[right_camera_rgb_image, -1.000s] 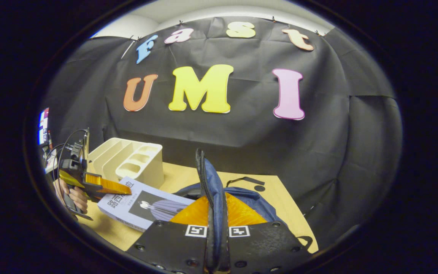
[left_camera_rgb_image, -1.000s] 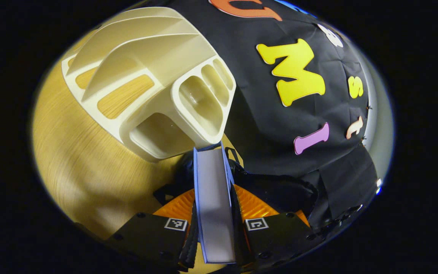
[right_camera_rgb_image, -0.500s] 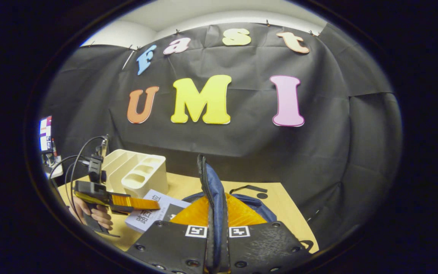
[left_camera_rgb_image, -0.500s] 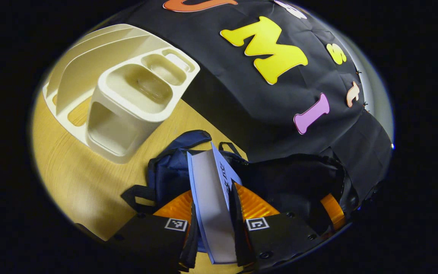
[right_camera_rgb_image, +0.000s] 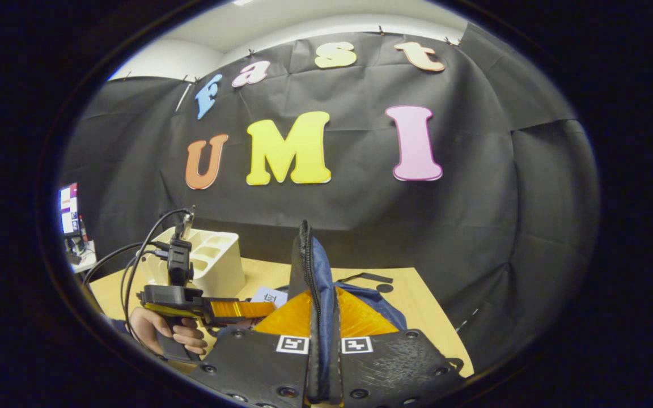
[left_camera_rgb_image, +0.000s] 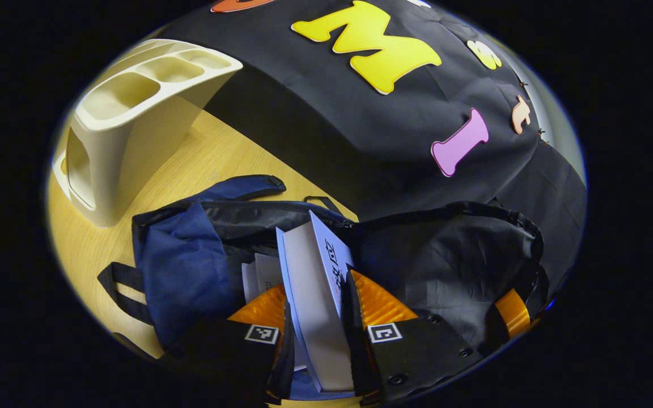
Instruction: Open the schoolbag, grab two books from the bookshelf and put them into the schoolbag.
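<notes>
**Second book entering the schoolbag**

Change: a second ago the left gripper (left_camera_rgb_image: 316, 317) held the book (left_camera_rgb_image: 315, 277) near the cream bookshelf (left_camera_rgb_image: 128, 130), clear of the bag. Now the book's leading end is over the schoolbag (left_camera_rgb_image: 190, 266) mouth and dipping into it; the bookshelf has slid to the far left of the left gripper view. In the right gripper view the book (right_camera_rgb_image: 270, 296) has gone from lying mostly exposed to almost hidden behind the bag flap, only a corner showing.

Grippers: left gripper closed on the book, both fingers pressing its covers, page edge facing the camera. Right gripper (right_camera_rgb_image: 319, 340) clamped on the bag's zippered edge (right_camera_rgb_image: 306, 266), lifting it upright so the mouth stays open. A hand (right_camera_rgb_image: 168, 331) holds the left gripper's handle.

Containers: the schoolbag lies on the wooden worktop (left_camera_rgb_image: 105, 249), mouth open, dark lining (left_camera_rgb_image: 451, 255) exposed. A white-edged item (left_camera_rgb_image: 261, 275) sits inside just beside the held book, likely the first book. The bookshelf slots in view look empty.

Judgement: task near its end; what remains is pushing the book deeper and letting go.
</notes>
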Available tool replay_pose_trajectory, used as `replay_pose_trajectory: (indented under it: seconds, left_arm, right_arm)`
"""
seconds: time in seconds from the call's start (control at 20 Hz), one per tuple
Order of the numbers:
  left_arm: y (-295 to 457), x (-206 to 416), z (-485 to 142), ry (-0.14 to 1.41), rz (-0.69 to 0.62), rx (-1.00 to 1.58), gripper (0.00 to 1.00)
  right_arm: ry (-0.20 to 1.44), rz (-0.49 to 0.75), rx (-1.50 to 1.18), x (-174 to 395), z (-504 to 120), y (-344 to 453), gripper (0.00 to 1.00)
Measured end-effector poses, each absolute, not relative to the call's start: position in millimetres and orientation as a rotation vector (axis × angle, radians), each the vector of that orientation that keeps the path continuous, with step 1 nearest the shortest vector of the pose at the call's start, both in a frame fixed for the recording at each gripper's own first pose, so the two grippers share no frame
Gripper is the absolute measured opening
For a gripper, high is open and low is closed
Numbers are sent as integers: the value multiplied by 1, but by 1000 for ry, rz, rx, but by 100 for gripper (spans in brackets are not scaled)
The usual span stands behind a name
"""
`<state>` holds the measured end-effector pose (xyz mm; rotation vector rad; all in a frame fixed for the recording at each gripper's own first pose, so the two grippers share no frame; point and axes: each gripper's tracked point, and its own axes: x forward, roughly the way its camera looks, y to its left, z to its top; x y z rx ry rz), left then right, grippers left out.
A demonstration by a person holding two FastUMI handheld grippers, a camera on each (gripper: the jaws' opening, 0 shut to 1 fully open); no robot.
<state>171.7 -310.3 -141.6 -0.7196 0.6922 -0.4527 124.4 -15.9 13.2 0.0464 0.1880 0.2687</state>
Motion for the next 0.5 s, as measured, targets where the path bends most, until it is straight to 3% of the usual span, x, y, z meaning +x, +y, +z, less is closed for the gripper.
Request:
replay_pose_trajectory:
  seconds: [0.4,0.5]
  left_arm:
    - [-328,175,-174,750,-403,-742,47]
    - [-324,171,-171,774,-421,-724,61]
  right_arm:
    - [263,277,56,129,-13,-19,7]
    - [281,280,43,129,-17,-15,6]
